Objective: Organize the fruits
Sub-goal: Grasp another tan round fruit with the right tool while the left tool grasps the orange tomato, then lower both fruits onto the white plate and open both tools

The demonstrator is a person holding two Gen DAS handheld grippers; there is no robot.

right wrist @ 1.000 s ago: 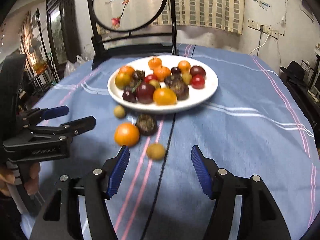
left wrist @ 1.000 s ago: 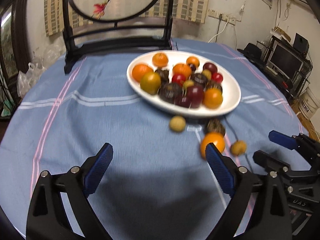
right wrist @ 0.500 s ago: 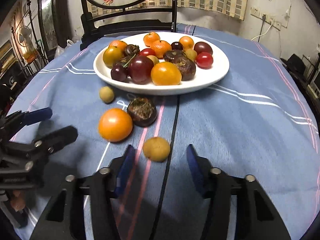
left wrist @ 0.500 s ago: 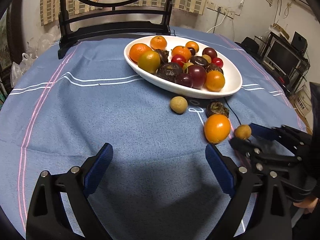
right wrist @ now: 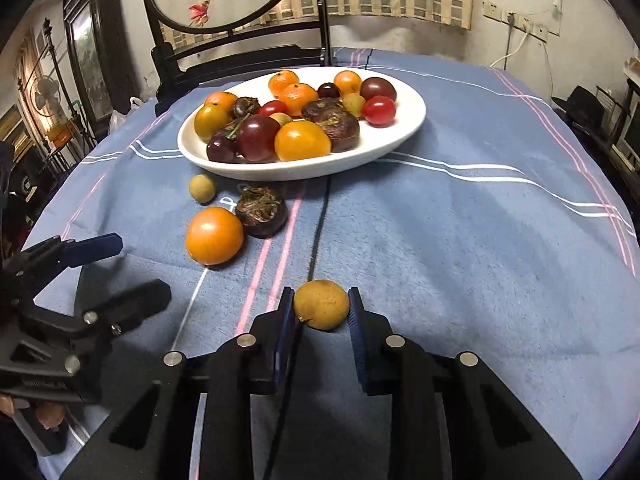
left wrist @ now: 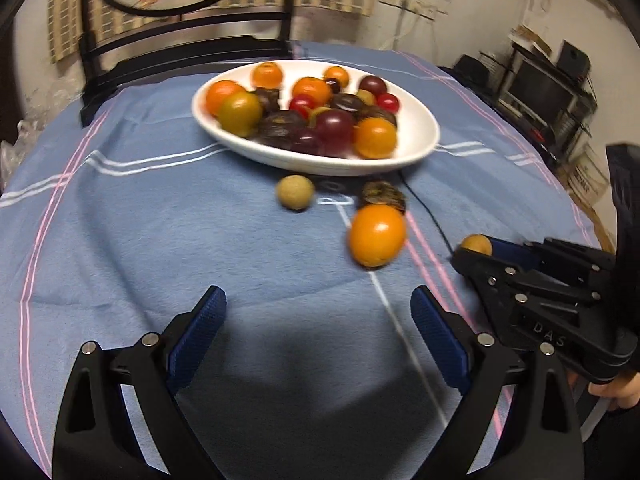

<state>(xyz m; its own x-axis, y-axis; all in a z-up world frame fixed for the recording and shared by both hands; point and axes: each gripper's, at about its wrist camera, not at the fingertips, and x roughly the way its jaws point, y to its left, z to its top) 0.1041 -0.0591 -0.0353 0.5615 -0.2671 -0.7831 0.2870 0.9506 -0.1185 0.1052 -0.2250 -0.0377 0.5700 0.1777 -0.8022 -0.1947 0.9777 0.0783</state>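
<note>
The right gripper (right wrist: pixel 321 312) has narrowed since a moment ago, its blue pads now pinching the small yellow-brown fruit (right wrist: pixel 321 304) near the table's (right wrist: pixel 480 240) near edge (it lay loose before). The left gripper (left wrist: pixel 318 332) stays spread wide and empty. The orange tomato (right wrist: pixel 214 235), dark fruit (right wrist: pixel 261 211) and white plate (right wrist: pixel 408 120) are unmoved.

Blue-clothed table (right wrist: pixel 460 240) carries fruit plate (right wrist: pixel 408 120), loose fruits (right wrist: pixel 215 235)
</note>
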